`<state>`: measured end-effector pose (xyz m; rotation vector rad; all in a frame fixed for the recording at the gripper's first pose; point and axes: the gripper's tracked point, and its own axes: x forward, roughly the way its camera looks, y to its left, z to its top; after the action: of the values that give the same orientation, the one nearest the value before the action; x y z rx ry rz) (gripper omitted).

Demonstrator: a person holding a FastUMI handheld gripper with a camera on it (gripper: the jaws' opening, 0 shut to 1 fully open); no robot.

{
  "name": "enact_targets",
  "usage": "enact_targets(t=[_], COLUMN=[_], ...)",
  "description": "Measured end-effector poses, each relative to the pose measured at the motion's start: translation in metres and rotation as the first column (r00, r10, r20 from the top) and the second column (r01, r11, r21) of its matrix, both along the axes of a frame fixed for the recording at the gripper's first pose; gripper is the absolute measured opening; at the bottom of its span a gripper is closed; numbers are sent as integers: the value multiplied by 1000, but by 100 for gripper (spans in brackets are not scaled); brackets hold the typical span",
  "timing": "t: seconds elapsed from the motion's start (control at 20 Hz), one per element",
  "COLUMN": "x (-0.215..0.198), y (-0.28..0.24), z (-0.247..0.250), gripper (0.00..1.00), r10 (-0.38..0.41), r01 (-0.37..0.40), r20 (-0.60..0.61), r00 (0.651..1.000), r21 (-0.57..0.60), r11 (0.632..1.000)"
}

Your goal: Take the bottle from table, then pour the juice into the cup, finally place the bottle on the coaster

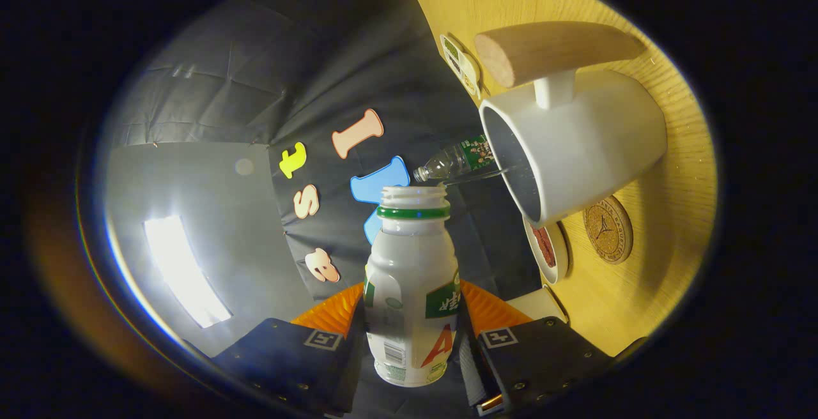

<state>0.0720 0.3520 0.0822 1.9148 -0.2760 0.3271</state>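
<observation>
A white plastic bottle (411,285) with a green neck ring and no cap is held between my fingers, both pressing on its sides. My gripper (409,336) is rolled hard over, so the wooden table (671,151) stands like a wall beside it. The bottle's open mouth sits close to the rim of a white cup (575,144) with a wooden handle (556,48). No juice is seen leaving the mouth. A round cork coaster (608,229) lies on the table just past the cup.
A small white dish (548,246) with a red inside sits next to the coaster. A clear water bottle (457,160) with a green label is behind the cup's rim. A small packet (461,63) lies farther along the table.
</observation>
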Motion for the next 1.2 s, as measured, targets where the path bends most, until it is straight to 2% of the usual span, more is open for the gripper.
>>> enact_targets(t=[1.2], x=[0], y=[0], z=[-11], gripper=[64], r10=[7], r01=[-7], r20=[-12], r00=[1000], r21=[4], r11=[1000])
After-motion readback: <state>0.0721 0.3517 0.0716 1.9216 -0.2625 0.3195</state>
